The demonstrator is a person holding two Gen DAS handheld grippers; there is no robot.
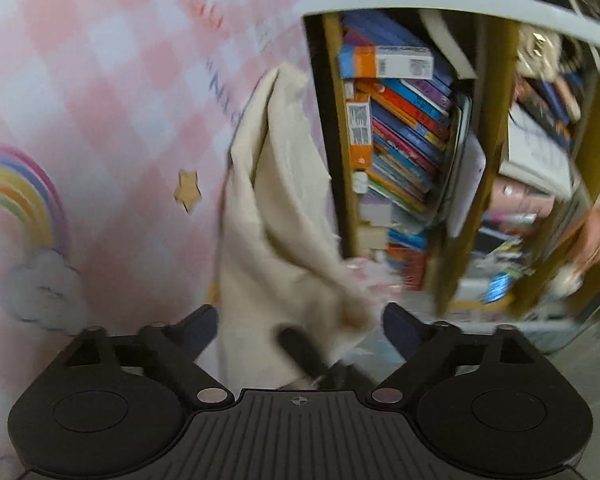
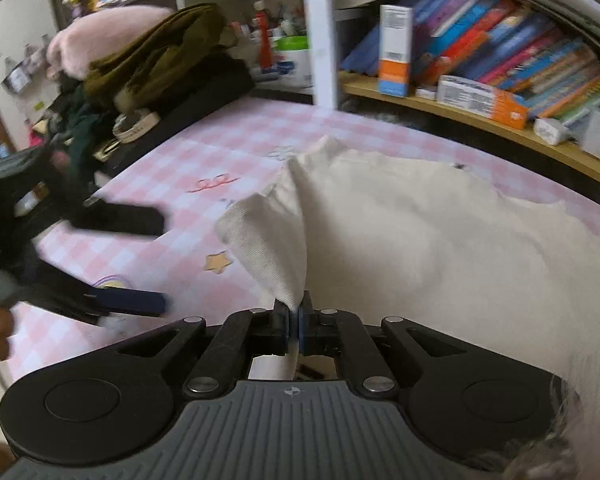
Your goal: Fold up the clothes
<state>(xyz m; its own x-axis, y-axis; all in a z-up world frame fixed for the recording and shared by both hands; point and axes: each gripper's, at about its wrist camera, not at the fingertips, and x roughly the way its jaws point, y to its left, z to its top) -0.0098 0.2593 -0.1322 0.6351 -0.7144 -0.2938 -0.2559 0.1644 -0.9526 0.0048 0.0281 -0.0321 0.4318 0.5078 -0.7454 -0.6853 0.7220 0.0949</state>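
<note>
A cream garment lies spread on the pink checked table cover. My right gripper is shut on a lifted corner of it, and the fabric rises in a peak from the pads. In the left wrist view the same cream garment stretches ahead of my left gripper, which is open. A blurred dark part, probably of the right gripper, shows low between the left fingers. From the right wrist view, the left gripper hovers open to the left of the garment, apart from it.
A bookshelf packed with books runs along the far side, close behind the garment. A pile of dark and olive clothes and a pink cushion sit at the back left. A hand shows at the right edge.
</note>
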